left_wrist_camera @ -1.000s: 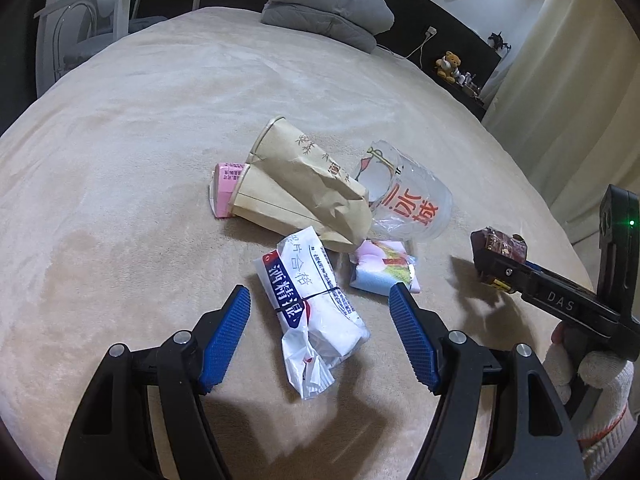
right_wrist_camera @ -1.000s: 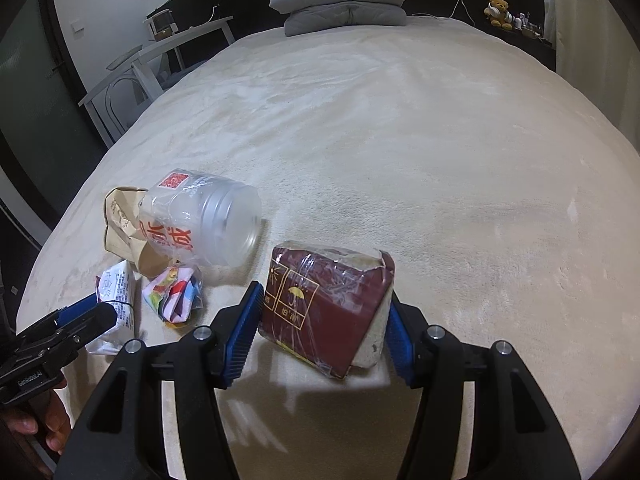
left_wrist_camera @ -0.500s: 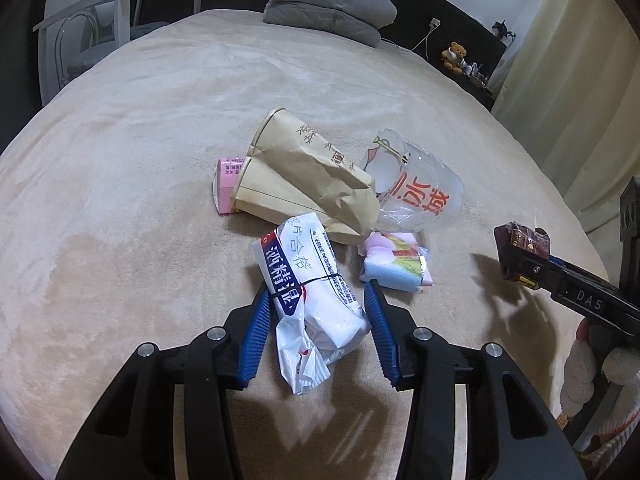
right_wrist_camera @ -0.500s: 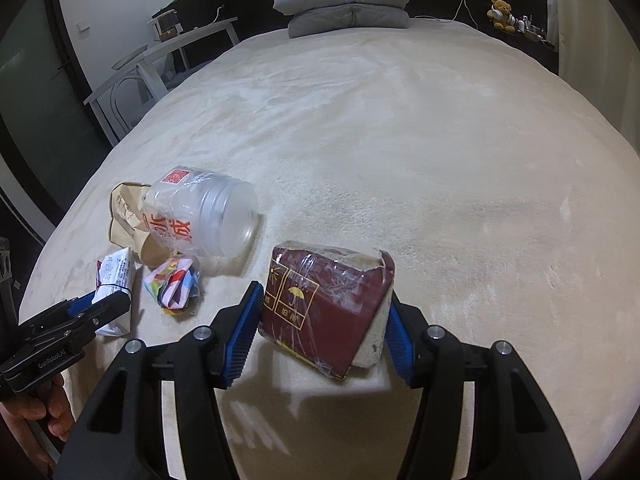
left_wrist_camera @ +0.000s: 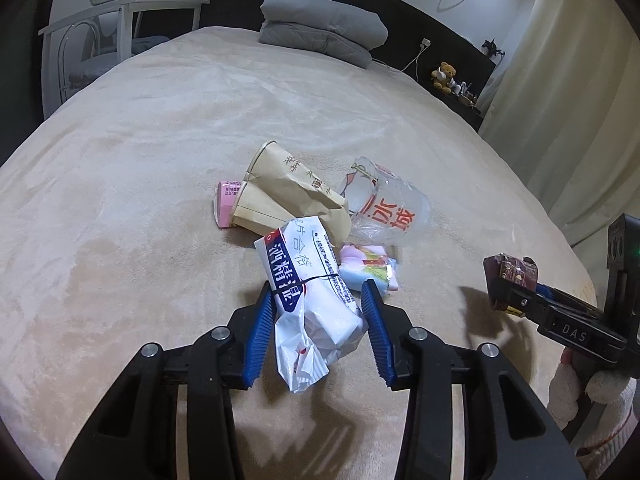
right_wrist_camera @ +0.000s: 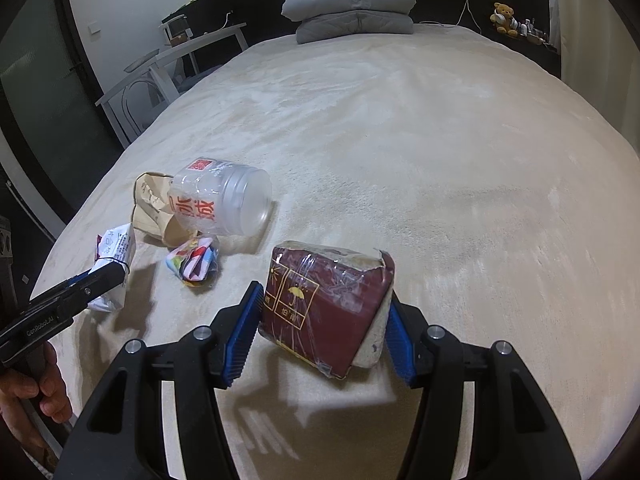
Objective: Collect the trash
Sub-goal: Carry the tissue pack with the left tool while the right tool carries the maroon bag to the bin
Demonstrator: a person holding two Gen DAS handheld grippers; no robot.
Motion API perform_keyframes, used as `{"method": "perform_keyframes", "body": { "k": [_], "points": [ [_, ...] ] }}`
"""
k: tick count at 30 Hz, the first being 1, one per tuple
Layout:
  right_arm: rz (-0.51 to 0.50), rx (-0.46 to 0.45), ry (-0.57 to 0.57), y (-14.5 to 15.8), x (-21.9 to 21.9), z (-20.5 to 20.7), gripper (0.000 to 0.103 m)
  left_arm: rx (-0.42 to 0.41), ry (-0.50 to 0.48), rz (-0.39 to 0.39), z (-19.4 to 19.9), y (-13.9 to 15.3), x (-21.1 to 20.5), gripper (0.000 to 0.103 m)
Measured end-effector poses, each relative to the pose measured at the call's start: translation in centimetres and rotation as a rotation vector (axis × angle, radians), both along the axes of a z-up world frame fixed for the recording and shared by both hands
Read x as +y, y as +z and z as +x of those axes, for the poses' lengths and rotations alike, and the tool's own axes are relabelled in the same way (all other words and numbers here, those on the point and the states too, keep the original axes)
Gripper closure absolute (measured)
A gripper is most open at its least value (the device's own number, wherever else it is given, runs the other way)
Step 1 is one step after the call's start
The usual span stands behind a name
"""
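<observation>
Left hand-held gripper round white pkt, right — clamping maroon pkt

right hand-held gripper — clamps maroon packet | clear cup — on bed

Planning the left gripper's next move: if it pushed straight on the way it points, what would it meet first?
The left gripper is already closed on the white packet. Straight ahead, the packet's far end would likely push into the brown paper bag first, with the small colourful pack just to its right; depth is uncertain.
</observation>
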State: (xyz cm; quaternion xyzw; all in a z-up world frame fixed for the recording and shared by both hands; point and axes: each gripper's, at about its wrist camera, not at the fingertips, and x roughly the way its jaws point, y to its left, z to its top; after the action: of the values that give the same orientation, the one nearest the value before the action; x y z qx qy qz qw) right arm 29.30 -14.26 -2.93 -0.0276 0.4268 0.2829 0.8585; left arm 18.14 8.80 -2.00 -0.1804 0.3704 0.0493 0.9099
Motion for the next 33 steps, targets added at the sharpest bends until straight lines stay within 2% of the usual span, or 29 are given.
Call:
{"method": "perform_keyframes", "body": {
  "k": [16, 33],
  "points": [
    [0.059, -0.050, -0.006, 1.7, -3.9, -4.9, 0.046, -0.123, -0.027, -0.040, -4.6, 2.9, -3.1, 0.061],
    [0.110, -0.057, -0.003, 2.0, -8.5, -11.8, 0.046, -0.182, -0.097, -0.037, -10.2, 3.3, -7.9, 0.061]
  ]
}}
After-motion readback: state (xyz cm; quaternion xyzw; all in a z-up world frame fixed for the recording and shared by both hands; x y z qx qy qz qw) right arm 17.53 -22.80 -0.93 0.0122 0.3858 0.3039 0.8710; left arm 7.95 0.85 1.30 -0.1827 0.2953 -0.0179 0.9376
